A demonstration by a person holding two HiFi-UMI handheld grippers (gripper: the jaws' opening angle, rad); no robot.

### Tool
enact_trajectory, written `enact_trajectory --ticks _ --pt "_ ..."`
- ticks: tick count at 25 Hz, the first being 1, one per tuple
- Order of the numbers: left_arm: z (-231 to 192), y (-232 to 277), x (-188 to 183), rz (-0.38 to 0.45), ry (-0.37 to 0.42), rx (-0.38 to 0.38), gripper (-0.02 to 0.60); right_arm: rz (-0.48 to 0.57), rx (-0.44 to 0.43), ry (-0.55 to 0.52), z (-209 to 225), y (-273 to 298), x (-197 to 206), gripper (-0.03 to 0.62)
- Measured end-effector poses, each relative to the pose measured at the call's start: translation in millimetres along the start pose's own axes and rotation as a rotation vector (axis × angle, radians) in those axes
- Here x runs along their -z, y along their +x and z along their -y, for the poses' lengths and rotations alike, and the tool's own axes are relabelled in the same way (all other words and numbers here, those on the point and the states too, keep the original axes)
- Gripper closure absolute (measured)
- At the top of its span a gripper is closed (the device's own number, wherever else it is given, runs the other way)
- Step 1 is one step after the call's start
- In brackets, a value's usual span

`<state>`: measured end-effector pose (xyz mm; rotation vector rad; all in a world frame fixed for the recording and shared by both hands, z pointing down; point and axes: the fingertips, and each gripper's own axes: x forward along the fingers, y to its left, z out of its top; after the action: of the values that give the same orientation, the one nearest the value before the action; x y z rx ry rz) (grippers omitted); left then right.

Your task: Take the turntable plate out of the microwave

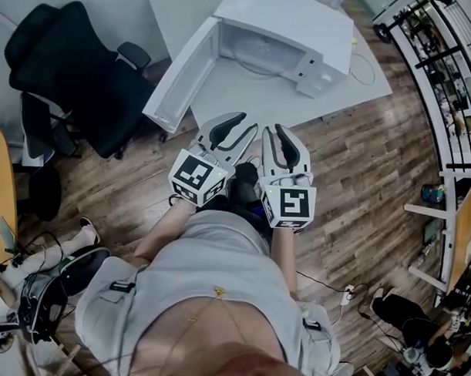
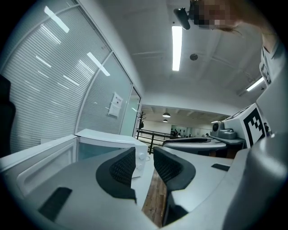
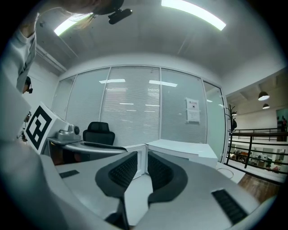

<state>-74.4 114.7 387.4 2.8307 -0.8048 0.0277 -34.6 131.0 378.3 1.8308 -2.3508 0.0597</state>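
On the white table [image 1: 223, 94] ahead of us stands the white boxy microwave [image 1: 303, 24], its door [image 1: 182, 73] swung open leftward. The turntable plate should lie in its open cavity [image 1: 259, 52], too faint to pick out. Our left gripper [image 1: 244, 123] and right gripper [image 1: 274, 131], side by side, jaws slightly parted and empty, point toward that opening, well short of it, neither nearer.

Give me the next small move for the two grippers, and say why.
Probably carry both grippers forward toward the microwave and its open cavity. Its door already stands swung wide to the left, but the left gripper and right gripper are held side by side short of it, near the edge of the table, jaws slightly apart with nothing between them.
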Motion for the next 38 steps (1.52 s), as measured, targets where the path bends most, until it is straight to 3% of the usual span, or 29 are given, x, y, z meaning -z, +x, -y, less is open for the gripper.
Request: enact_trajectory --ticks 12,25,38 --pt "-60 79 -32 0.003 -0.027 -0.064 0.456 0.02 -0.064 0.03 59 83 -22 0.517" --pt "-96 159 -45 -0.016 -0.018 -0.136 0.456 0.032 -0.138 0.046 125 143 -29 0.517" --pt "-143 201 -36 -0.044 0.0 -0.213 0.456 0.012 -0.225 0.057 150 206 -17 0.517"
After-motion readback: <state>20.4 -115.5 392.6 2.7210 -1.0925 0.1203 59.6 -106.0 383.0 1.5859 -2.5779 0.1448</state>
